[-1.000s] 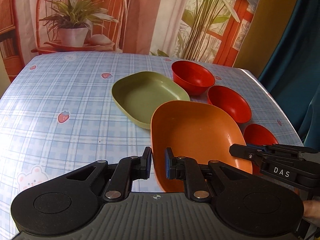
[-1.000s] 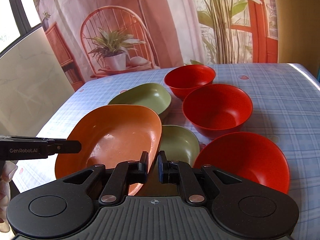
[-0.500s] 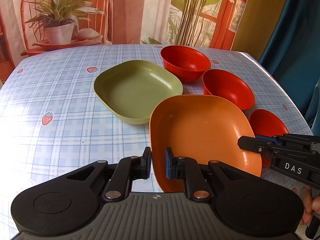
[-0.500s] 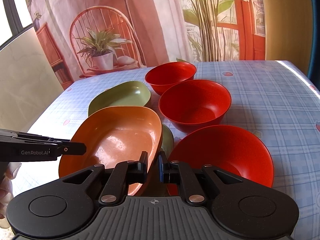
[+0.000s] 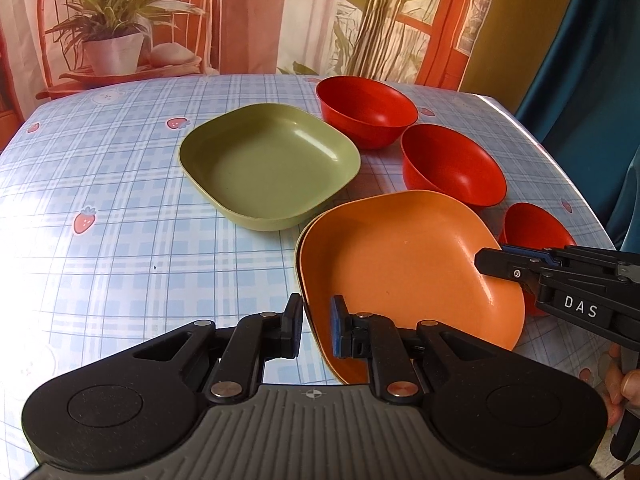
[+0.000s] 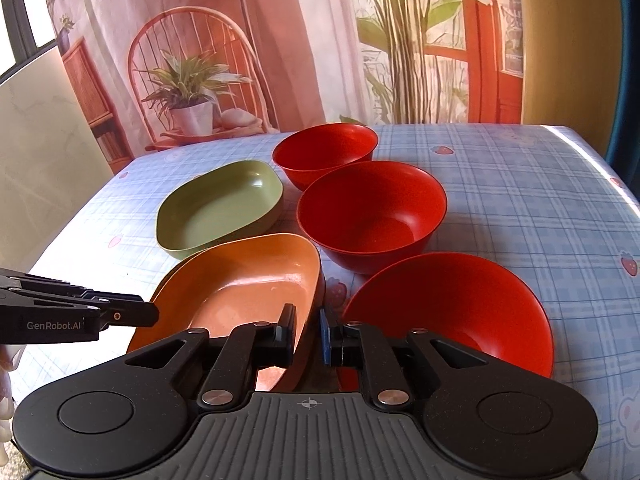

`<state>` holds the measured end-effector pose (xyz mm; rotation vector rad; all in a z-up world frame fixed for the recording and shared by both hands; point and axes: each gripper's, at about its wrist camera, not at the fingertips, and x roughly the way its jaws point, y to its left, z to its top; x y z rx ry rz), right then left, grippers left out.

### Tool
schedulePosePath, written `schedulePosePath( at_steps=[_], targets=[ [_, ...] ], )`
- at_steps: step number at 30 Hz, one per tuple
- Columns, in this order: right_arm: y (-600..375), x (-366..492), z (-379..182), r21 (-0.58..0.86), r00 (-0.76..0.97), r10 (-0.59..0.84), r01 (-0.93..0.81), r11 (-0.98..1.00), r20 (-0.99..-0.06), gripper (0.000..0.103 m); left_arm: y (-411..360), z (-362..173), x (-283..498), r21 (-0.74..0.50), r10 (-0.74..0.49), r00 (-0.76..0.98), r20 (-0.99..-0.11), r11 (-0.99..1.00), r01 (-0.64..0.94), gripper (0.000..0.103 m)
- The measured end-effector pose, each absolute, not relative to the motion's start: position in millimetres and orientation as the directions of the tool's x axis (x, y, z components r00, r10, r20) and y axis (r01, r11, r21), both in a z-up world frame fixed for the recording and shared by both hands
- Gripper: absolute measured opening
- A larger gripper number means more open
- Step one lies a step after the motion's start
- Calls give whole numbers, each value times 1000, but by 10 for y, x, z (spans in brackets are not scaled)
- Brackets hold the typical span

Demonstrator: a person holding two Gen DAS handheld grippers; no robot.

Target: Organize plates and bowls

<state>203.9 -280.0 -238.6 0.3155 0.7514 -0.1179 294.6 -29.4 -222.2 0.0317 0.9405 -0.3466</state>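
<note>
An orange plate point(image 5: 404, 272) sits nested on a green plate whose rim point(image 5: 298, 256) peeks out on the left. My left gripper point(image 5: 316, 332) is shut on the orange plate's near rim. My right gripper point(image 6: 308, 334) is shut on the opposite rim of the same orange plate point(image 6: 248, 280). It also shows in the left wrist view point(image 5: 496, 266). A second green plate point(image 5: 268, 164) lies farther back point(image 6: 220, 208). Three red bowls point(image 5: 368, 110) point(image 5: 452, 168) point(image 5: 536, 232) stand in a row on the right.
The table point(image 5: 100, 200) has a blue checked cloth with strawberries. Its right edge point(image 5: 568, 168) runs just beyond the bowls. A printed backdrop with a plant and chair point(image 5: 112, 40) hangs behind the far edge.
Both grippers have lowered the orange plate down onto the near green plate, which is now almost hidden under it. Both stay shut on its rim.
</note>
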Motion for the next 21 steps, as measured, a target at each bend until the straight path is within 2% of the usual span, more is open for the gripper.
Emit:
schedulePosePath(
  at_steps=[10,21],
  targets=[
    [-2784,2055,-2314,206,739,-16,208,956,-673,16,-238,-2198,2965,-134,-265,559,-786,955,265,16],
    [-2768,2376,-2030,185,777,18,126,975,-629,17,22,-1945,3283,-143,-221,643,-734,975,172,16]
  ],
)
